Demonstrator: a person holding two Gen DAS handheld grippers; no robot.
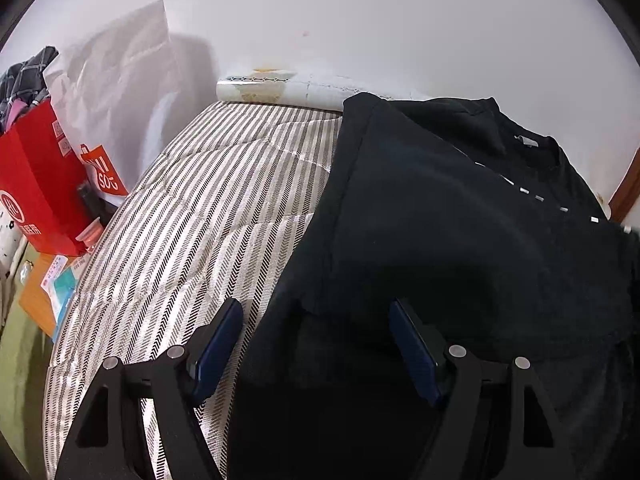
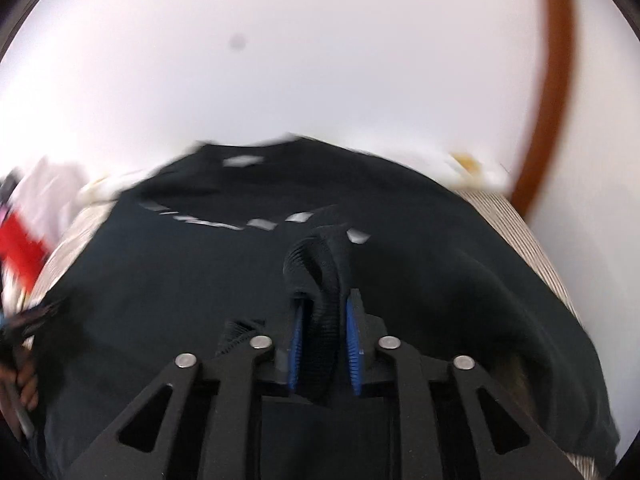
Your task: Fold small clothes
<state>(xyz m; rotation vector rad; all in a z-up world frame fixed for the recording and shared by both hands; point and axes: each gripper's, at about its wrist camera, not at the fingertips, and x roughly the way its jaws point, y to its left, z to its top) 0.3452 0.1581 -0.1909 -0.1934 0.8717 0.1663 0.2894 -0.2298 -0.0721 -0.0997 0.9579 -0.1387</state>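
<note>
- Folding looks to be mid-step: a black T-shirt [image 1: 440, 208] lies spread on a striped mattress [image 1: 208, 208], its left side already turned over toward the middle, its collar toward the wall.
- Right claw [image 2: 325, 332] is clamped on a bunched ridge of the shirt's dark fabric, which stands up between the blue pads and curls over above them. That view is blurred, so which part of the garment this is, sleeve or hem, I cannot tell.
- Left claw [image 1: 316, 340] stands with its pads wide apart and grips nothing; it hovers over the shirt's near left edge, one pad above the mattress, the other above the cloth.
- My judgement of the next move: the right side's pinched fabric has to be carried across the shirt and laid flat, while the left claw either pins the near edge or takes a matching corner.
- Off the bed's left side sits a red paper bag [image 1: 36, 184], well apart from the work.
</note>
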